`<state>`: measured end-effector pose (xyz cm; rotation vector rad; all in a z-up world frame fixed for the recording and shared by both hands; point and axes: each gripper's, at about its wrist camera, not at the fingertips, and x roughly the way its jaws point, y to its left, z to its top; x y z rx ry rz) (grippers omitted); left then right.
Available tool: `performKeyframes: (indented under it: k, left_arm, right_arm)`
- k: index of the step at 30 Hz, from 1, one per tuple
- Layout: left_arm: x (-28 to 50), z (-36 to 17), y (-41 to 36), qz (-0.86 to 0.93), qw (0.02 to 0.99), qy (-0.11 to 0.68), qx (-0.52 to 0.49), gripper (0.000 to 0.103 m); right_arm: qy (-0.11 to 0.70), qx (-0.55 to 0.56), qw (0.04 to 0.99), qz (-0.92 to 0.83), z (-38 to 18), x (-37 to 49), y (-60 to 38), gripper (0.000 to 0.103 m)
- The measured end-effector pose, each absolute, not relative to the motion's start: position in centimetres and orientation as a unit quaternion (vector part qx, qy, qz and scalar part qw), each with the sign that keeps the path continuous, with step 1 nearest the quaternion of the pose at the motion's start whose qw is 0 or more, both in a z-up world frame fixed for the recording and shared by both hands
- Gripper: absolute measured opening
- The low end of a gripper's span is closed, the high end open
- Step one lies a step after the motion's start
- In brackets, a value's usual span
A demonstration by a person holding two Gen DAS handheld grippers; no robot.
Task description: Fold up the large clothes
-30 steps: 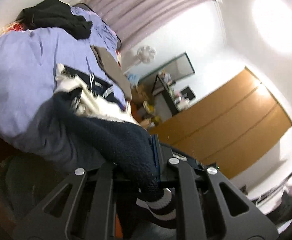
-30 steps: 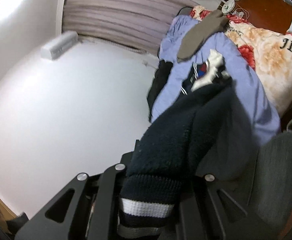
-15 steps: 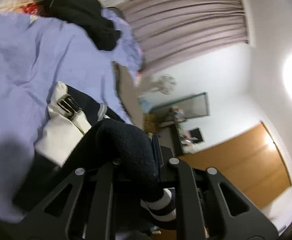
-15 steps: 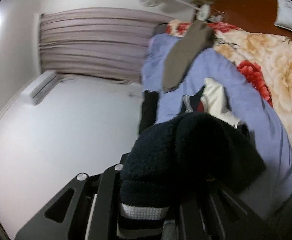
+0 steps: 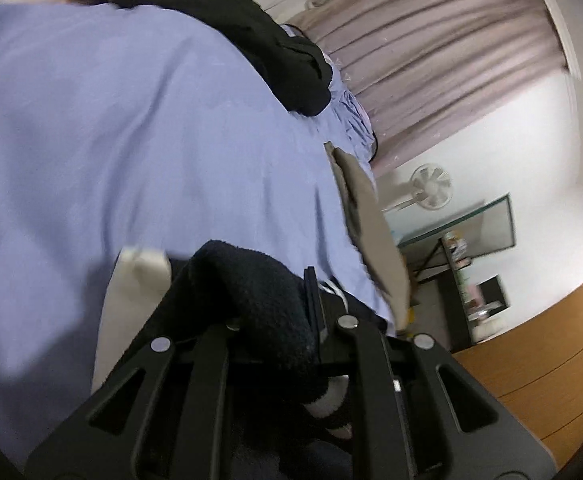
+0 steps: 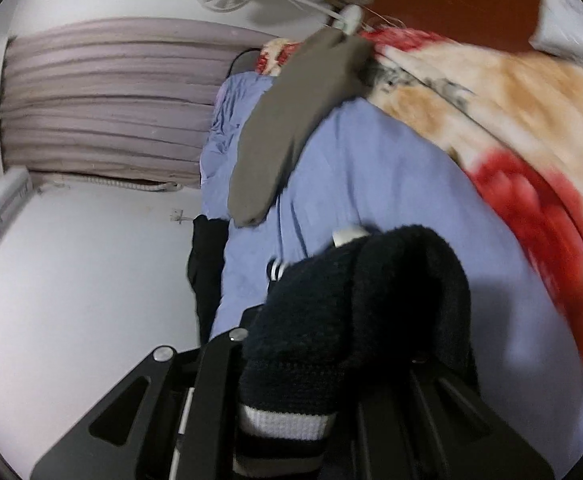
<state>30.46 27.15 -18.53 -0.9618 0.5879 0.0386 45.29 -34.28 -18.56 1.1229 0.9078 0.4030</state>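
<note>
Change: dark navy fleece jacket with striped cuffs [image 5: 251, 292] now carried further over the lilac bedsheet [image 5: 111, 140].
Jaws: left gripper [image 5: 279, 320] and right gripper [image 6: 323, 344] each clamp a cuff.
Progress: fold under way, unfinished.

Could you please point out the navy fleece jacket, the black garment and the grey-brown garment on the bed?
navy fleece jacket [image 6: 331, 312]: right wrist view, fleece body above the striped hem.
black garment [image 5: 251, 28]: left wrist view, middle of the heap.
grey-brown garment [image 6: 287, 120]: right wrist view, its flat middle.

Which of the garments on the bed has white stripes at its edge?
The dark navy fleece garment, held by the right gripper and the left gripper. The black garment and the grey-brown garment look plain.
</note>
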Motion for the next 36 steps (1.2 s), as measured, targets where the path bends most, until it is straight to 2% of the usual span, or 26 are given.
performKeyframes:
  k: [7,12,17,20,21,23,25,26,27,28,30,36]
  left_arm:
    - [33.9,-23.7,27.8,0.037,0.866,0.277,-0.415,0.014]
    - [36.2,-25.4,27.2,0.05,0.88,0.293,-0.371,0.014]
    - [36.3,-25.4,27.2,0.05,0.881,0.299,-0.364,0.014]
    - [35.7,-24.4,26.9,0.049,0.883,0.298,-0.359,0.015]
    - [35.7,-24.1,27.0,0.047,0.883,0.297,-0.359,0.016]
    - [35.4,-23.6,26.9,0.035,0.883,0.298,-0.36,0.027]
    - [35.3,-22.9,26.5,0.021,0.884,0.302,-0.356,0.05]
    - [34.9,-22.1,26.3,0.018,0.888,0.301,-0.347,0.054]
    - [34.5,-21.2,26.0,0.017,0.893,0.298,-0.338,0.063]
    - [34.2,-20.7,25.8,0.015,0.896,0.295,-0.332,0.069]
    - [33.5,-19.1,25.3,0.008,0.903,0.289,-0.319,0.071]
    - [31.7,-15.4,22.9,-0.001,0.917,0.292,-0.273,0.072]
  right_arm:
    - [0.414,0.446,0.771,0.186,-23.0,51.4,-31.2,0.01]
    - [0.432,0.462,0.752,0.184,-28.2,52.6,-30.6,0.007]
    - [0.43,0.469,0.747,0.196,-27.5,51.8,-30.9,0.009]
    - [0.422,0.465,0.75,0.209,-25.7,50.8,-31.4,0.016]
    - [0.422,0.456,0.754,0.211,-24.8,50.4,-31.4,0.019]
    - [0.421,0.439,0.762,0.223,-22.9,49.5,-31.4,0.028]
    - [0.421,0.431,0.764,0.232,-21.6,48.6,-31.5,0.038]
    - [0.415,0.433,0.763,0.242,-20.8,48.0,-31.6,0.067]
    - [0.408,0.436,0.763,0.249,-20.2,47.5,-31.8,0.095]
    - [0.395,0.441,0.765,0.256,-19.5,46.9,-32.2,0.098]
    - [0.374,0.449,0.765,0.27,-18.0,46.0,-32.9,0.098]
    - [0.349,0.423,0.789,0.277,-14.3,44.4,-33.6,0.098]
